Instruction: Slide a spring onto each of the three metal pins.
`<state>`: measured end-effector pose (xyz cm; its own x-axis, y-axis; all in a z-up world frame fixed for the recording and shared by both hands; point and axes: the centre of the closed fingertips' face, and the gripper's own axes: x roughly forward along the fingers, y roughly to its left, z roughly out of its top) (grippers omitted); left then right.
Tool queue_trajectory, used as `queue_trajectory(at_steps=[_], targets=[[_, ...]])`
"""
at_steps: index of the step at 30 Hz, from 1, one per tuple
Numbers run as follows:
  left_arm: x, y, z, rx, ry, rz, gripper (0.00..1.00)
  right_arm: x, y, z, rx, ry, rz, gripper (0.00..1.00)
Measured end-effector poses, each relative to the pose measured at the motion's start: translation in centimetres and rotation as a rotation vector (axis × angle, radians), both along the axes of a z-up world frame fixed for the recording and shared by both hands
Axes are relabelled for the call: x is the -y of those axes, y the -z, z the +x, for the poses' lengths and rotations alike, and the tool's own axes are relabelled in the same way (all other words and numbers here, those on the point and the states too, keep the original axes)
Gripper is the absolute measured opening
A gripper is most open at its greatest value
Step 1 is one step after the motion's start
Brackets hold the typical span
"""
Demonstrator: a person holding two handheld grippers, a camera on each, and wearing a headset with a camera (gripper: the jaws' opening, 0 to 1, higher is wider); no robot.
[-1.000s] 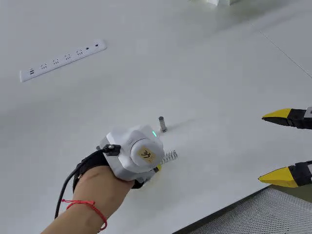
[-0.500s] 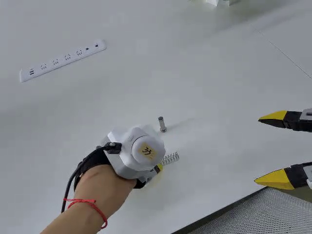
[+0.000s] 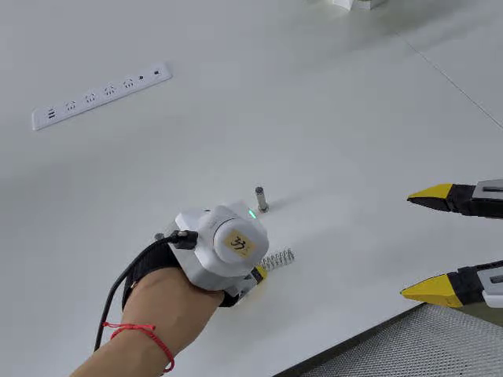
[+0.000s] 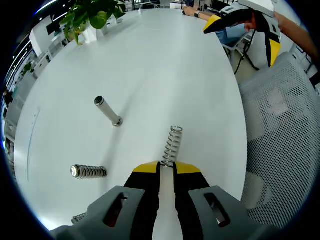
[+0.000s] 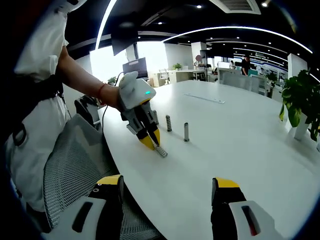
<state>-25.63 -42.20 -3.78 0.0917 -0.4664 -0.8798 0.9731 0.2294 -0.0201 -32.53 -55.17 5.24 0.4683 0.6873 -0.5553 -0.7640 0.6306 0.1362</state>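
Well, spring [image 4: 172, 145] endwise in left gripper's [image 4: 167, 164] tight fingers, long axis straight ahead (right gripper's [image 5: 169, 181] fingers apart).

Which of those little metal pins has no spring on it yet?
The bare pin, farthest ahead of the left hand-held gripper; the sprung pin nearer it already wears coils. The gripper holds a loose spring.

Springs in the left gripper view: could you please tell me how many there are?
3. One spring is clamped in the left gripper; a second spring sleeves a pin at lower left; a third spring peeks out beside the gripper body, mostly hidden.
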Motion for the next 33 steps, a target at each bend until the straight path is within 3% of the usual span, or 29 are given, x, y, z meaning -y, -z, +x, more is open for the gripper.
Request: queue_trajectory(at_steps=[15,18,26,33], targets=[[0.1,-0.2,-0.2,0.005,0.013,-0.012,0.06,-1.7,0.4,0.8,-0.006,-0.038,0.016,0.68],[0.0,0.1,-0.2,0.027,0.046,0.009,0.06,-1.6,0.4,0.7,-0.005,-0.036,0.010,0.67],[0.3,0.0,-0.5,0.051,0.106,0.014,0.07,-0.9,0.6,0.3,-0.012,-0.018,0.009,0.67],[0.8,-0.1,-0.7,0.081,0.167,0.029,0.15,-0.5,0.6,0.2,-0.014,-0.010,0.006,0.68]])
